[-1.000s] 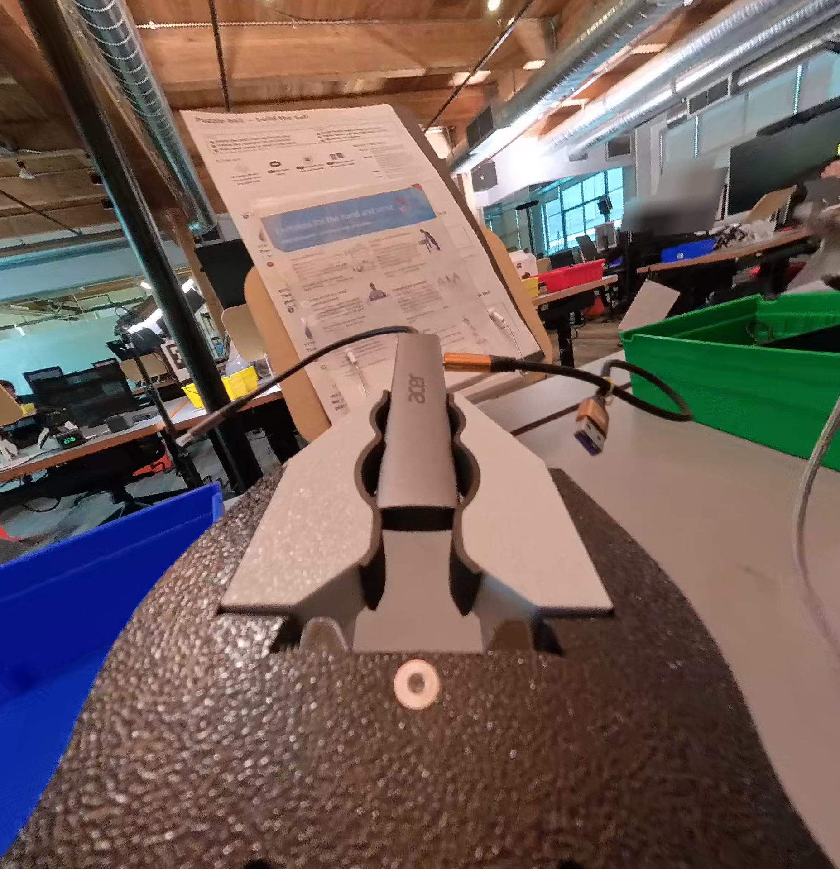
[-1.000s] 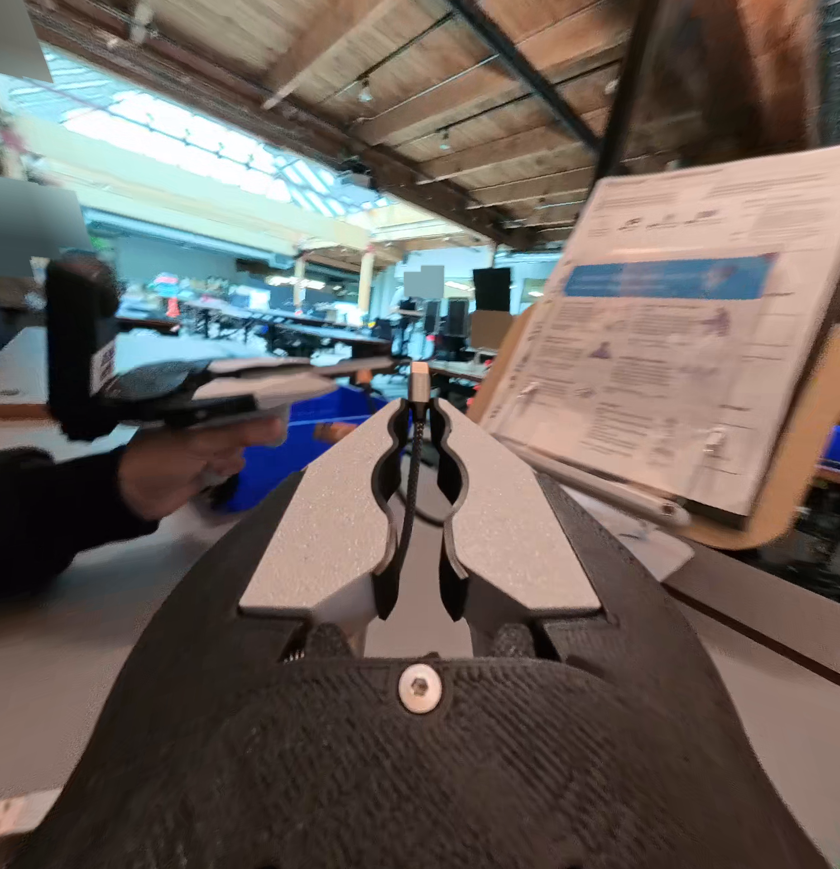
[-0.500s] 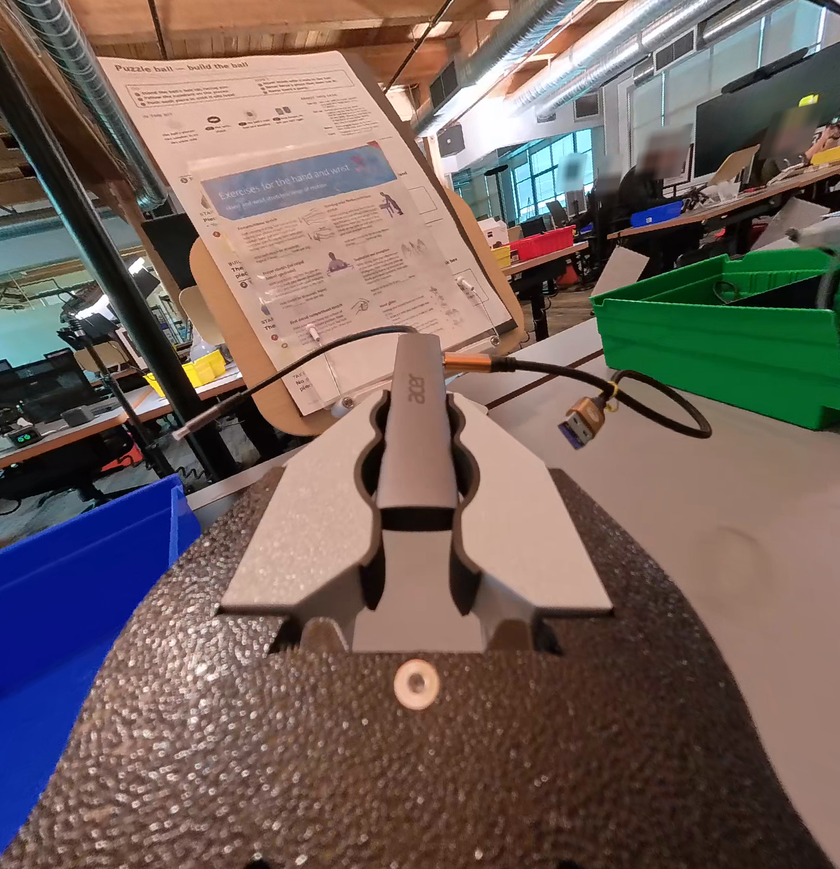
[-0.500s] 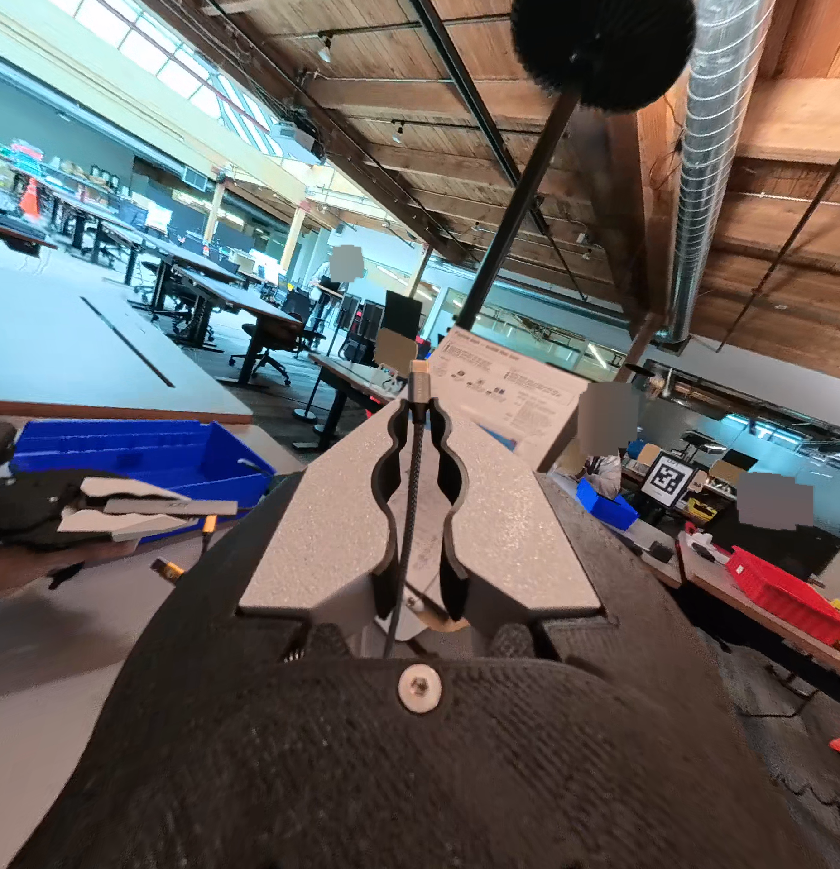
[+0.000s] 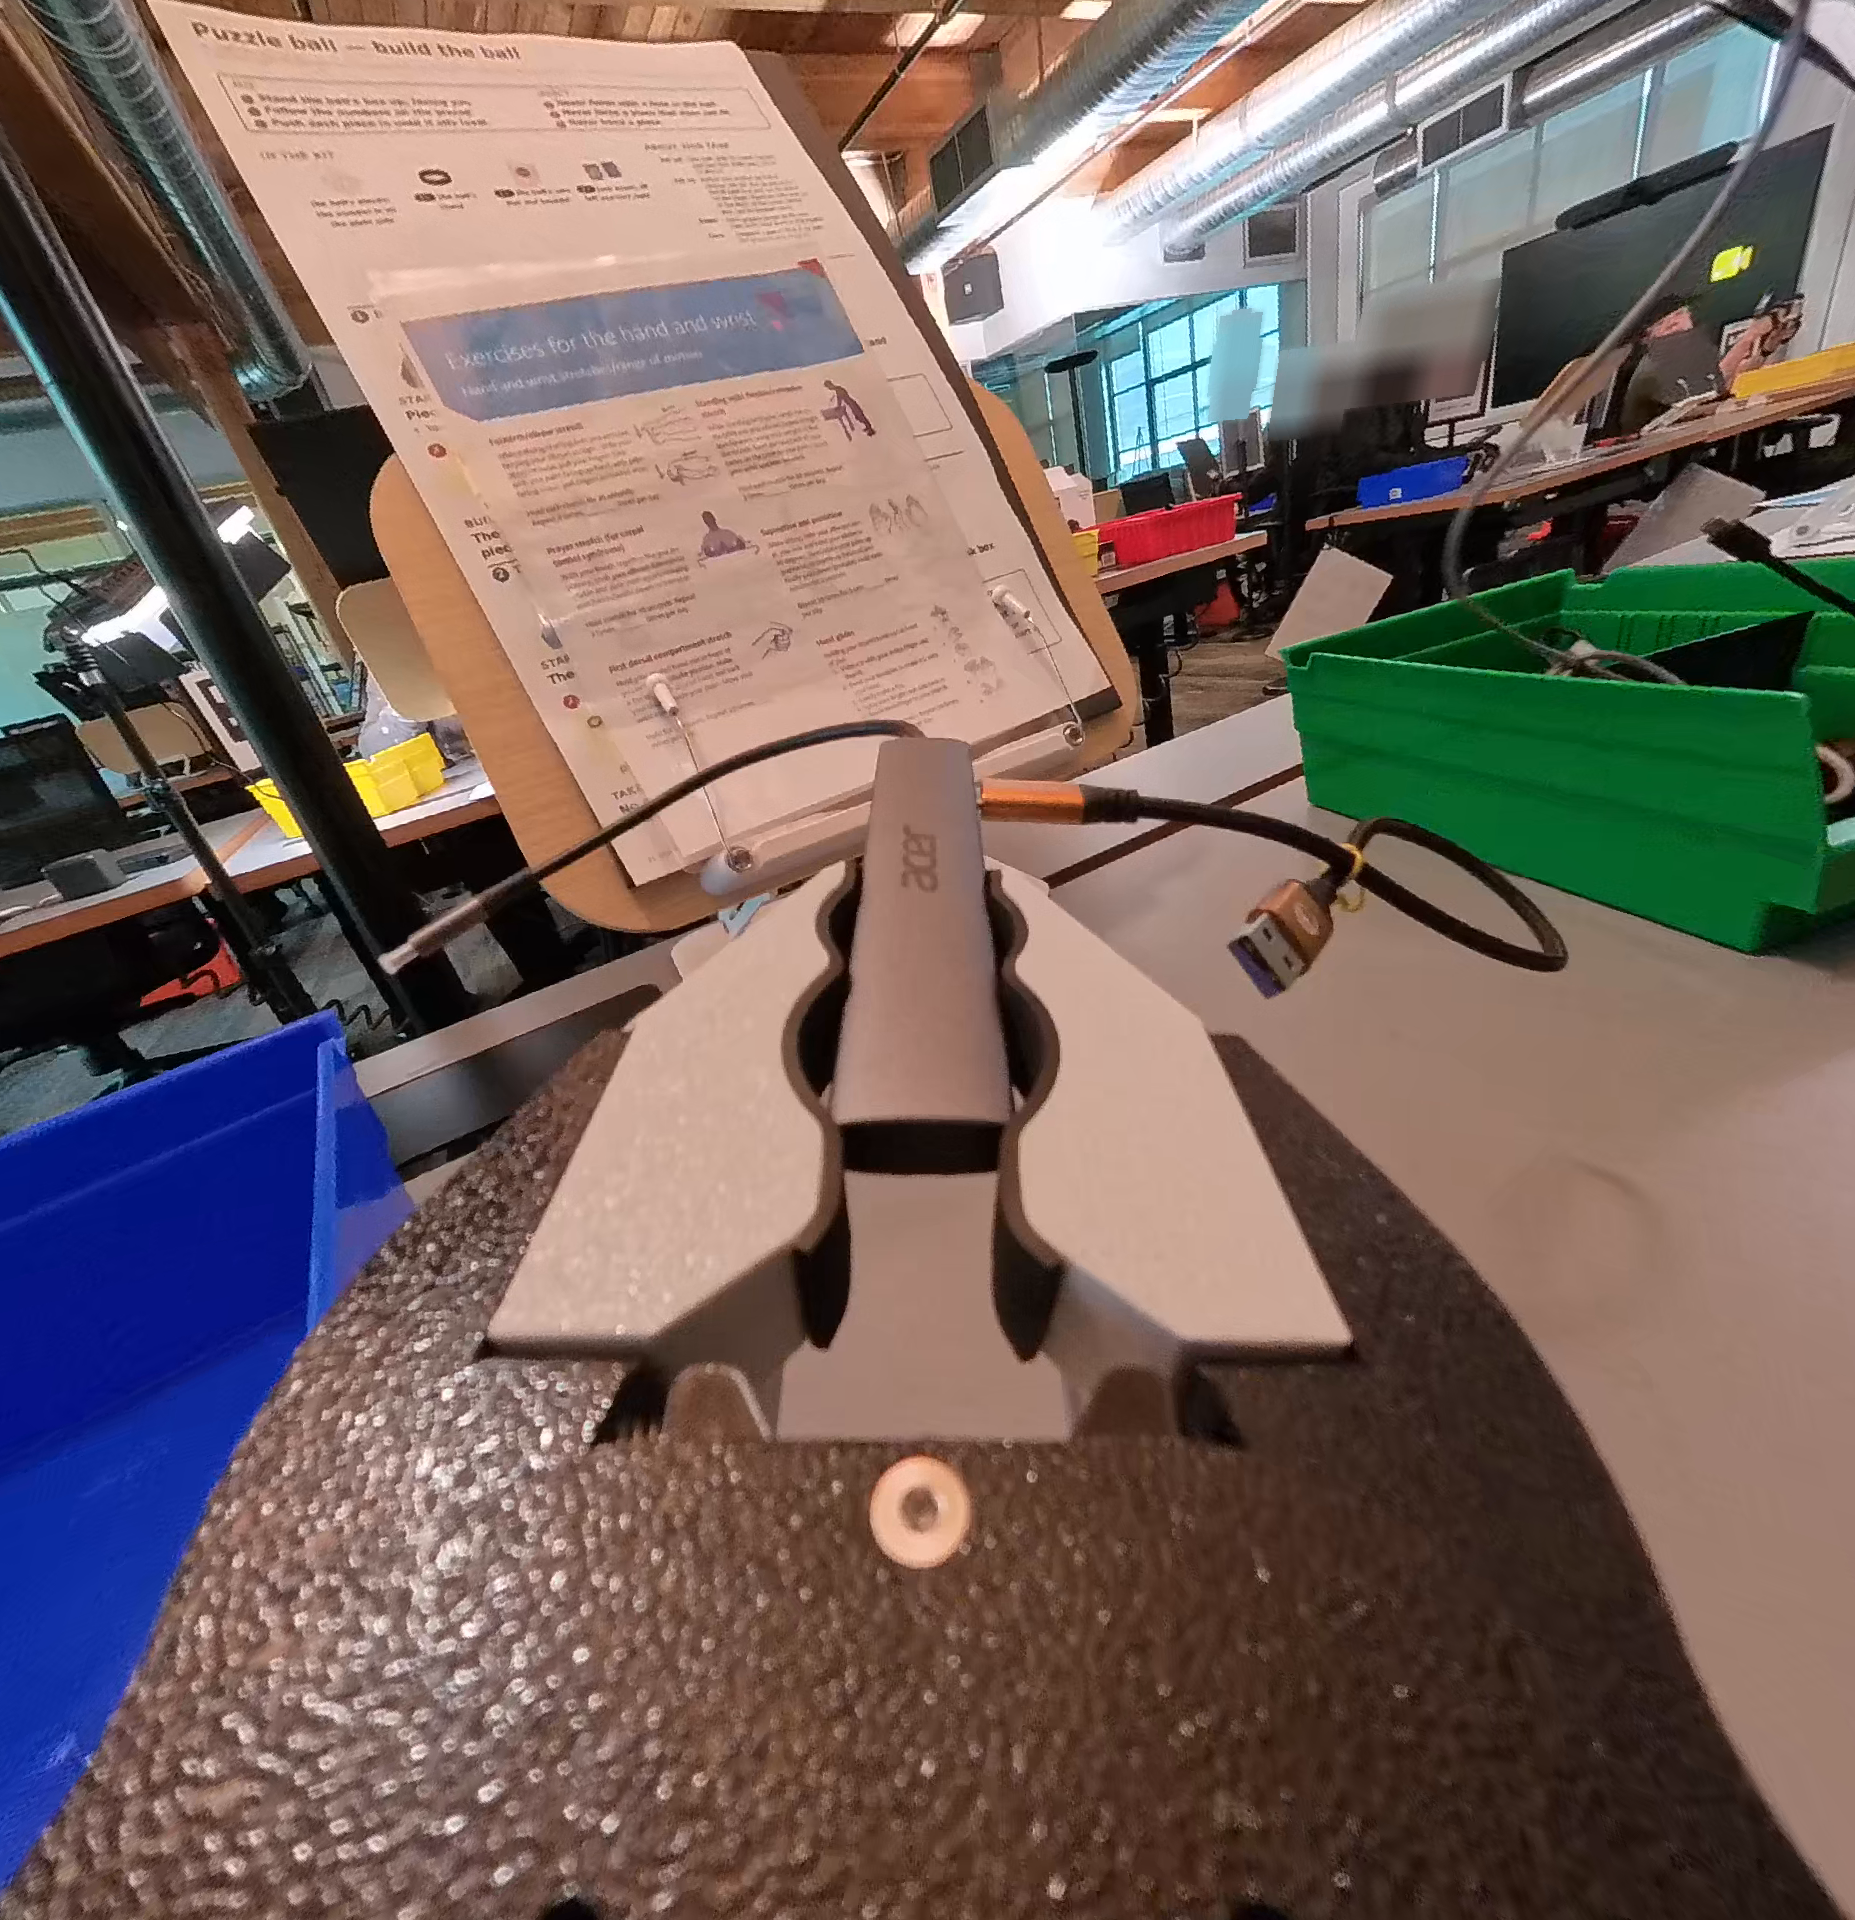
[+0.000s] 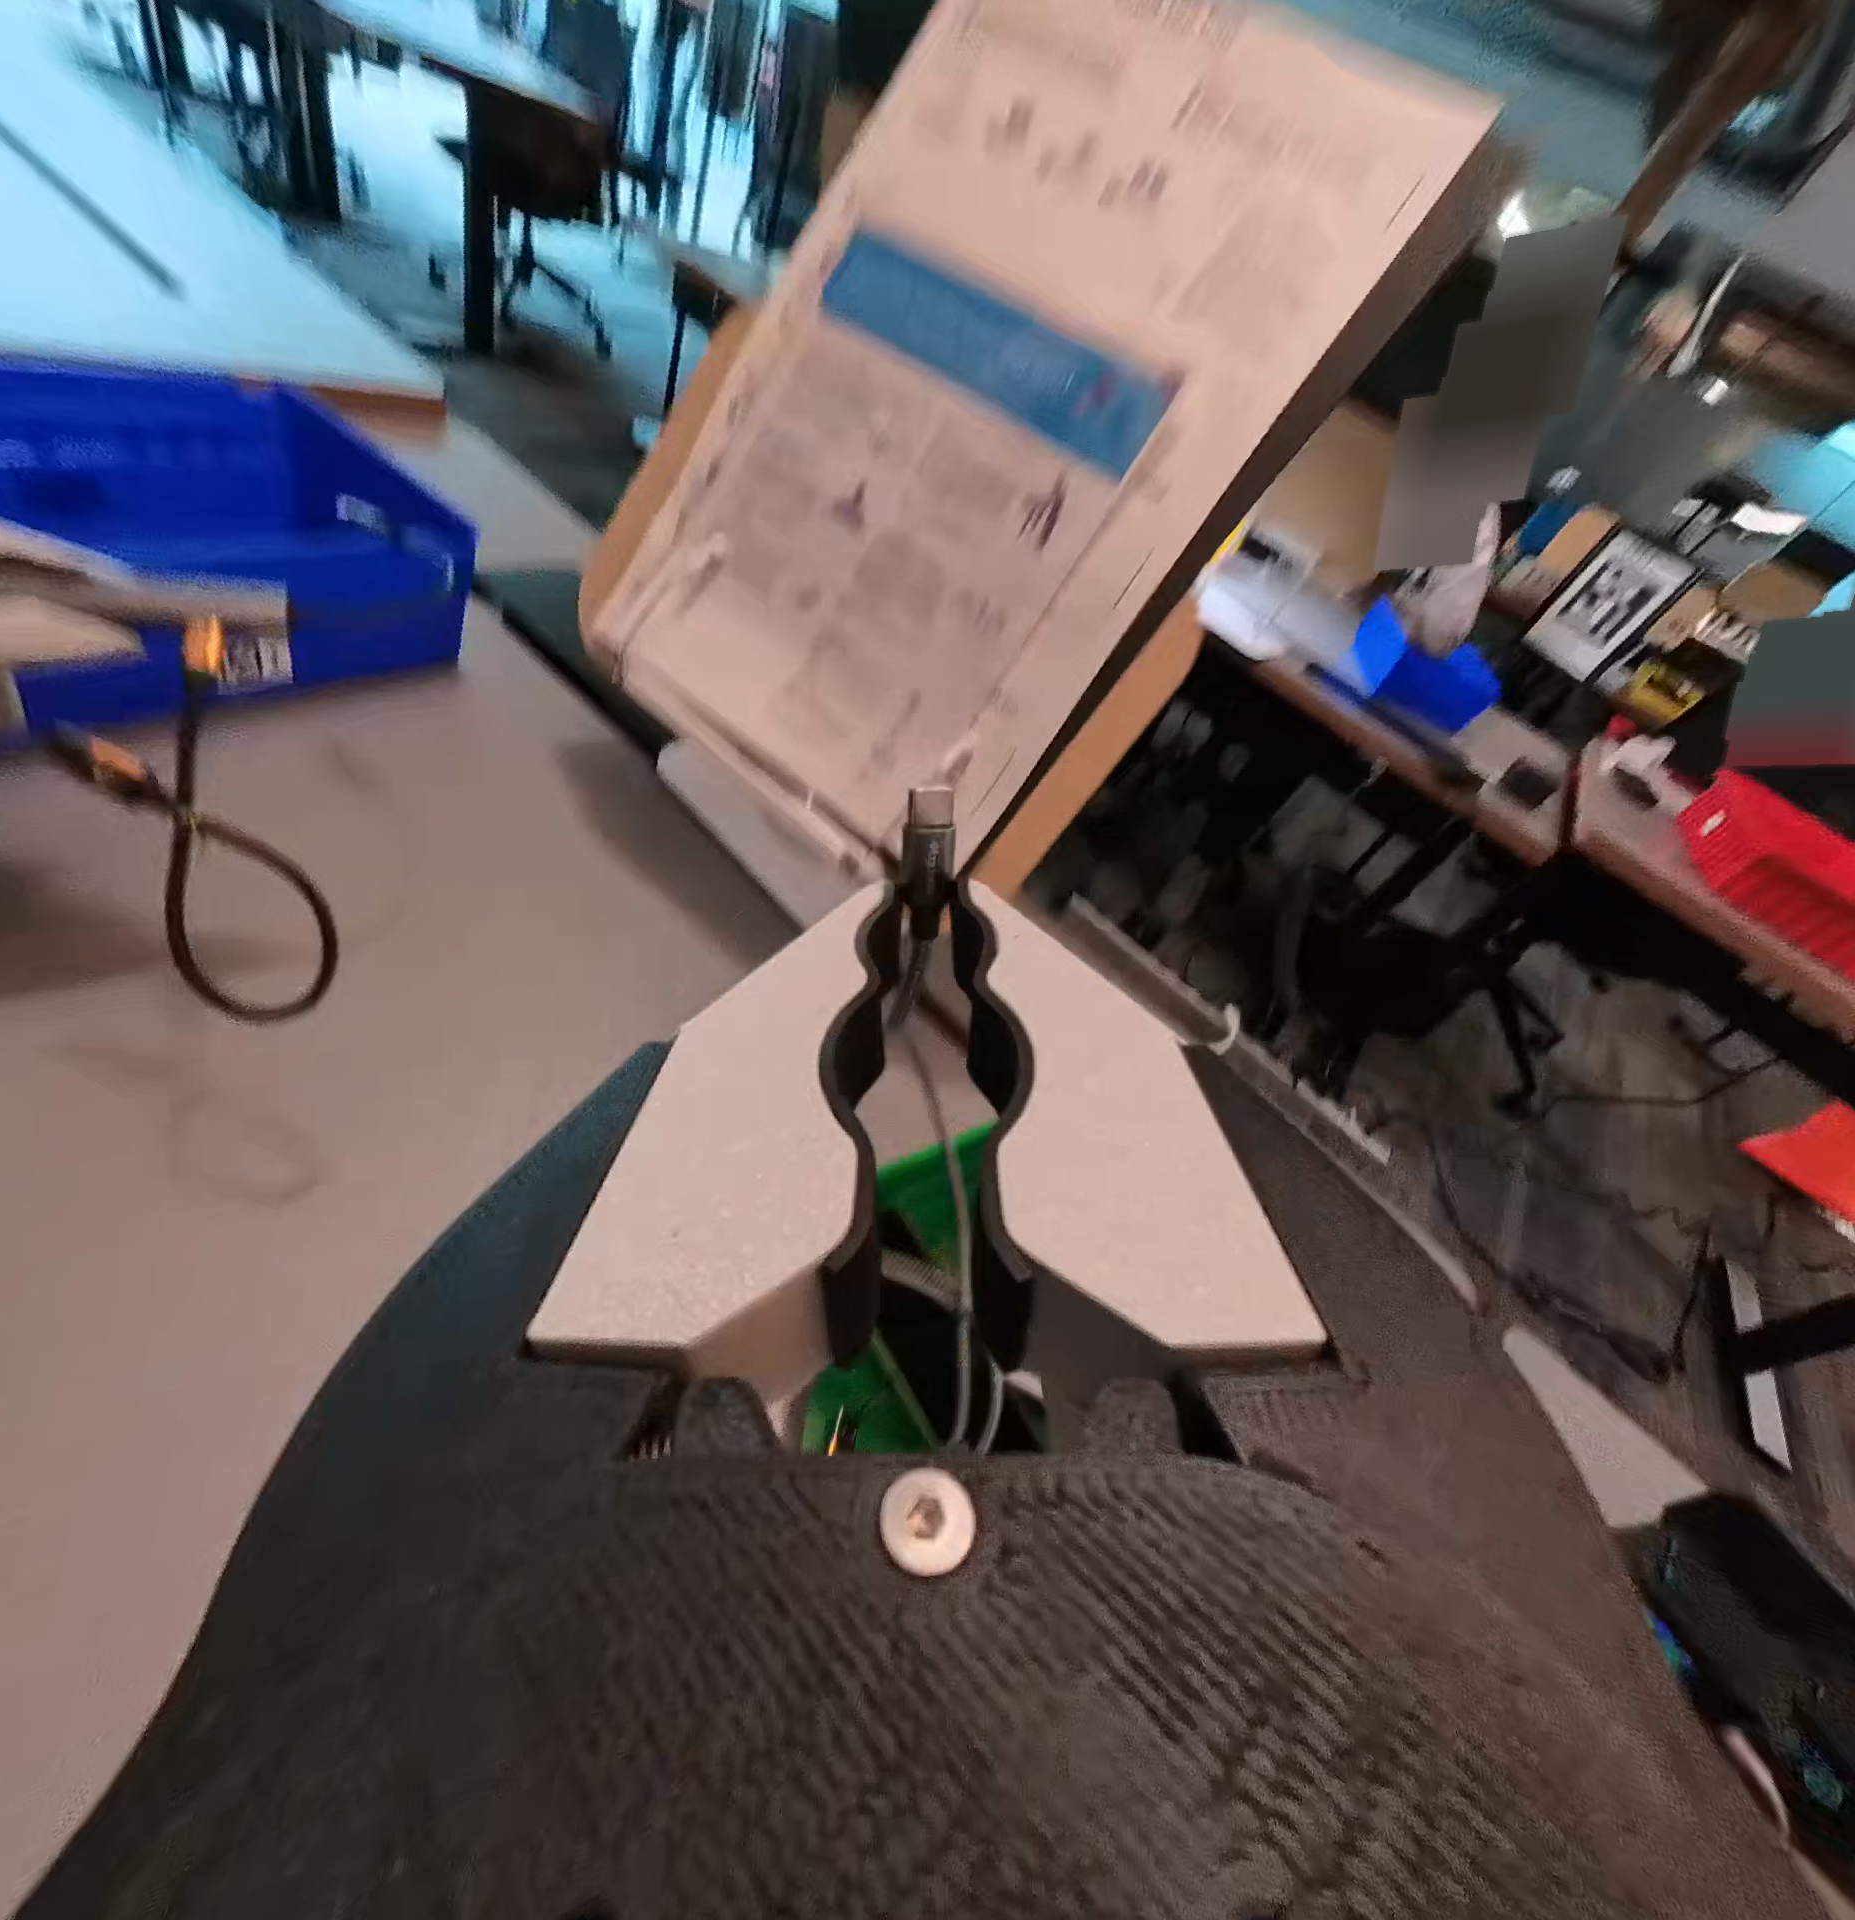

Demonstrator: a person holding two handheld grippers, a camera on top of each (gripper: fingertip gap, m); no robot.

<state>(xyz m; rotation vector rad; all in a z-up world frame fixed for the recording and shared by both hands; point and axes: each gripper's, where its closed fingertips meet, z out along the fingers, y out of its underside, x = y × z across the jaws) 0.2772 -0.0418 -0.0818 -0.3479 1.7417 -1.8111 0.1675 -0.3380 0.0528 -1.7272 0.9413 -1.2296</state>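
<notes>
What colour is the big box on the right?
Green. The bin shows best in the left wrist view.

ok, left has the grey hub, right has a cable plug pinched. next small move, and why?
Probably swing the right gripper left toward the hub. Its plug points at the document stand, while the left gripper holds the hub off at the frame's left edge, one cable already plugged in.
</notes>
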